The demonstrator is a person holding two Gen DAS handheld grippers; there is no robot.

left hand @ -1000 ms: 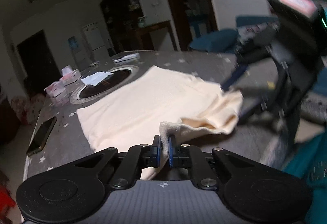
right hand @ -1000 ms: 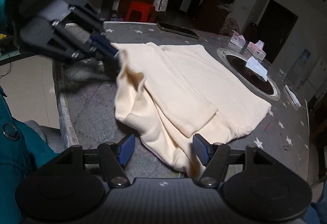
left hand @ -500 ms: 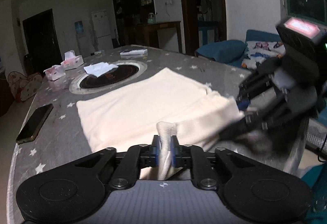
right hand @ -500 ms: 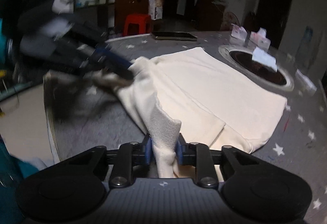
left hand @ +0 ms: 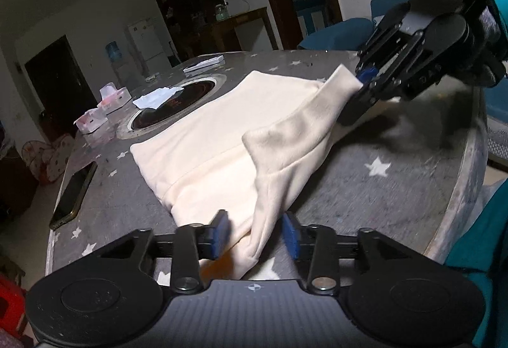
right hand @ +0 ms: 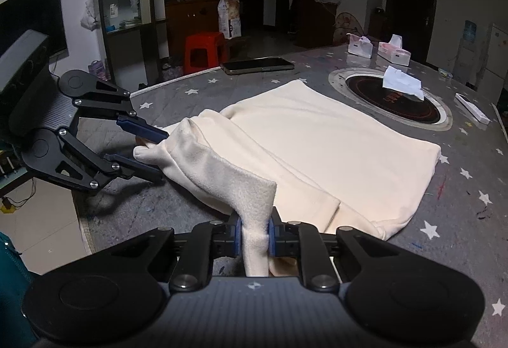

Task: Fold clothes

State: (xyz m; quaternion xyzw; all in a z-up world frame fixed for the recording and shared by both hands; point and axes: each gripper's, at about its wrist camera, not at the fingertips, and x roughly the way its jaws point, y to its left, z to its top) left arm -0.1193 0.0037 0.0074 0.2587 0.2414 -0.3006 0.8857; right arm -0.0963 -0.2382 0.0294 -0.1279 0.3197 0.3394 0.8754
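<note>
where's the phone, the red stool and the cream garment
phone (right hand: 257, 65), right wrist view, middle of its screen
red stool (right hand: 203, 43), right wrist view, seat top
cream garment (right hand: 333, 141), right wrist view, flat middle panel

Both cameras sit just behind their own jaws, low and close over the star-patterned worktop (left hand: 377, 167), tilted downward. The left wrist view looks across the cream garment (left hand: 222, 125) toward the round hob (left hand: 177, 103), with the right gripper (left hand: 365, 81) at its upper right. The right wrist view faces the same cloth from the opposite end, the left gripper (right hand: 155, 154) at its left. Both share the garment, hob, phone (right hand: 257, 65) and tissue boxes (right hand: 377, 49)
</note>
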